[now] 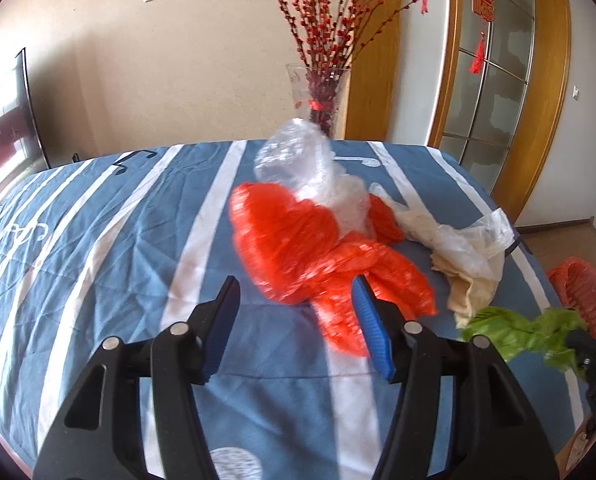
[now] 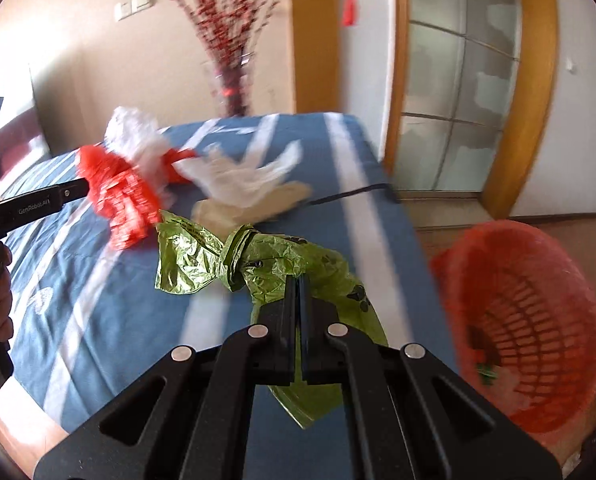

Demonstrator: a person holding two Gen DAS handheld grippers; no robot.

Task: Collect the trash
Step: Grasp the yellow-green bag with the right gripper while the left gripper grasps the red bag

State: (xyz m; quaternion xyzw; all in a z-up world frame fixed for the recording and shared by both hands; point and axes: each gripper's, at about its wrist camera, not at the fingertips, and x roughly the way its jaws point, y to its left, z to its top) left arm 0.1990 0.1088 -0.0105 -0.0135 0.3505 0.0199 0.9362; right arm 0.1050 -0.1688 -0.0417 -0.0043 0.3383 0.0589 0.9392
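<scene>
Tool right [image 2: 298, 280] clamps green bag [image 2: 258, 264] | left tool [image 1: 294, 300] wide, empty | basket [image 2: 530, 320] beside table

"GenRobot.AI", it seems, on the left gripper [image 2: 34, 206]

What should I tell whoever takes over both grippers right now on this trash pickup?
Right gripper: shut on the green bag, above the blue striped cloth.
Left gripper: open, holding nothing, aimed at the red bag.
Orange basket: on the floor right of the table, a few scraps inside.
Done: green bag picked up.
Left: drop it in the basket, then the red bag, clear plastic and white-and-beige bags.
</scene>
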